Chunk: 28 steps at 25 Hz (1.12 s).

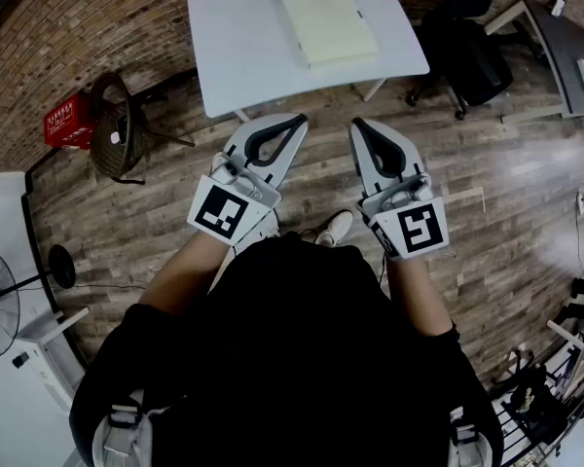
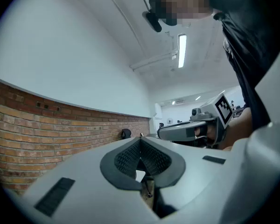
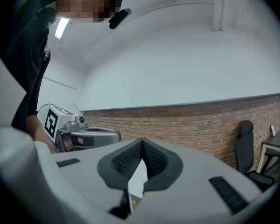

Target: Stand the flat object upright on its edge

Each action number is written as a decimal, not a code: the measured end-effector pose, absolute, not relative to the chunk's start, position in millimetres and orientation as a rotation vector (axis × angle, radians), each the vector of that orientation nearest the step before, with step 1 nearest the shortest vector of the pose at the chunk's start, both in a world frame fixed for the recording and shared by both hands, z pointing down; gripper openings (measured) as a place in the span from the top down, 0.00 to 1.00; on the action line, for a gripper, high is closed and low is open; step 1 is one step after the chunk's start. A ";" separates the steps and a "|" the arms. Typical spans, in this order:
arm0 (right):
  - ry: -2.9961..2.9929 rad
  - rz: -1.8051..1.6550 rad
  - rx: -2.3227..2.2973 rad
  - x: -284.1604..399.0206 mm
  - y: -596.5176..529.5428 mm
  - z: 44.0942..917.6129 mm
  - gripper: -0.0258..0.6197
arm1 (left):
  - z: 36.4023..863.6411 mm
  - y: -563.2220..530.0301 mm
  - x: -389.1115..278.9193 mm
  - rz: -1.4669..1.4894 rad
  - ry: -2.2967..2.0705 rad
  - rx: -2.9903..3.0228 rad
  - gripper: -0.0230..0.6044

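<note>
not started. yet to reach flat object (image 1: 329, 25) lying on table (image 1: 243, 56), tip onto edge. holding left gripper (image 1: 295, 120), right gripper (image 1: 358, 125) fully closed, empty, well short.

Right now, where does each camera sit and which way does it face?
Head view: on the head, facing steeply down at table and pad; shows left gripper, right gripper, forearms, torso.
Left gripper view: on that gripper, facing along its shut jaws toward brick wall and ceiling; shows torso.
Right gripper view: likewise, toward brick wall; shows torso.
Shared: each gripper view shows the other gripper.
</note>
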State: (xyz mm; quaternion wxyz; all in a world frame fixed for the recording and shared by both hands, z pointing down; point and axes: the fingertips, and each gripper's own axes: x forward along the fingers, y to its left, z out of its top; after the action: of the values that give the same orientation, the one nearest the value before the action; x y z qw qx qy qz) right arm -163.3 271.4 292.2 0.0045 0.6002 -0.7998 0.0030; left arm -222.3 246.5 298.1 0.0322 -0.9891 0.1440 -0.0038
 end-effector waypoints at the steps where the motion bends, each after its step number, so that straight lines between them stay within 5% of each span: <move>1: -2.500 0.011 1.889 -167.6 271.3 293.2 0.96 | 299.9 244.6 -227.2 -0.012 0.441 -3.045 0.93; 28: -2.555 0.027 1.862 -126.0 310.0 300.8 0.95 | 302.5 278.7 -188.4 0.012 0.480 -3.040 0.93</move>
State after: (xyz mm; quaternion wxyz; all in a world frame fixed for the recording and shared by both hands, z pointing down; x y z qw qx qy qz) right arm -126.0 310.0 300.8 -0.0101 0.5890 -0.8081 0.0085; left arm -188.4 278.7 302.5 0.0321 -0.9873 0.1558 0.0040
